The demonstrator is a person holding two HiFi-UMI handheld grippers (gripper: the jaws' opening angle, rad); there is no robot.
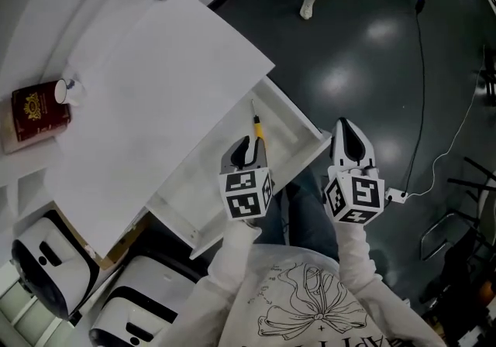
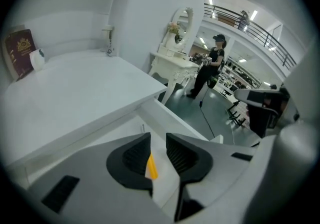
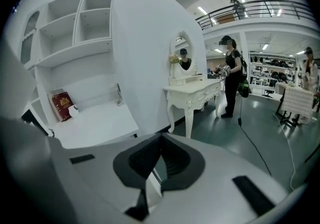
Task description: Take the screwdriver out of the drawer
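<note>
The white drawer point(image 1: 307, 133) stands pulled out from under the white desk point(image 1: 155, 97). In it lies the screwdriver point(image 1: 258, 129), with a yellow handle and a thin metal shaft that points toward the desk. My left gripper point(image 1: 249, 146) hangs just over the handle end with its jaws apart. In the left gripper view the yellow handle point(image 2: 151, 166) shows in the gap of the left gripper point(image 2: 158, 140), close to the left pad, with no clear grip on it. My right gripper point(image 1: 350, 128) hovers over the floor to the right of the drawer; in its own view the right gripper point(image 3: 160, 139) has its tips together, with nothing between them.
A red booklet point(image 1: 37, 111) and a small white roll point(image 1: 71, 88) lie at the desk's far left. Two white machines point(image 1: 43, 260) stand below the desk. An ornate white table point(image 3: 192, 93) and a person point(image 2: 210, 70) are beyond. A cable point(image 1: 423, 66) runs across the dark floor.
</note>
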